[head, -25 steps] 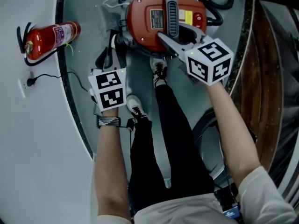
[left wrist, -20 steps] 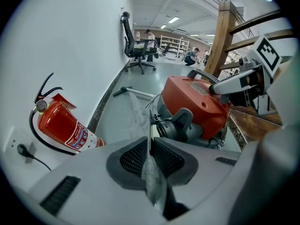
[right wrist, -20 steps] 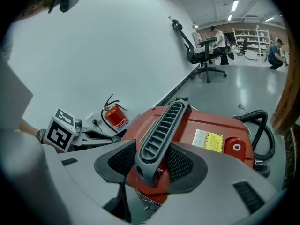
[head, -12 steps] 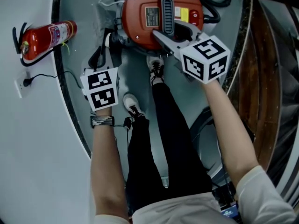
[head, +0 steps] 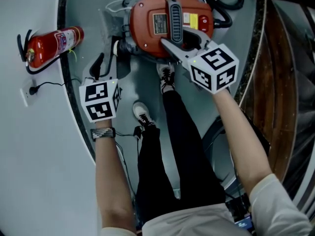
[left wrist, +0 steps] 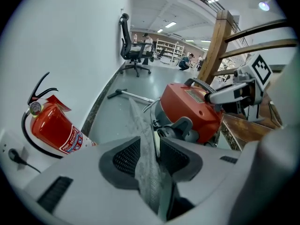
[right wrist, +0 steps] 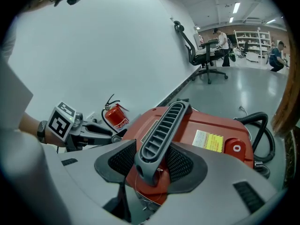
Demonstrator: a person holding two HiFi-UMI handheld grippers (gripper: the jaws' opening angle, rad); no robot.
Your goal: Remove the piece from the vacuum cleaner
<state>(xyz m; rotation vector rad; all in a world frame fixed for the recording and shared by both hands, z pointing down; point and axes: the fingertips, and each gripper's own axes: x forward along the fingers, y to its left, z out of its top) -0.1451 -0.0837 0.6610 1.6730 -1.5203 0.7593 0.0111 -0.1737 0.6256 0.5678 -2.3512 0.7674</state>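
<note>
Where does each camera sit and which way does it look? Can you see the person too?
Head view: on the person's head, looking steeply down at the red vacuum cleaner; both forearms, legs and shoes show.
Left gripper view: on the left gripper, looking along its jaws, which have just been opening, a grey strip between them; the right gripper shows.
Right gripper view: on the right gripper, looking along jaws shut on the handle; the left wrist shows.
Shared: all three see the fire extinguisher.
</note>
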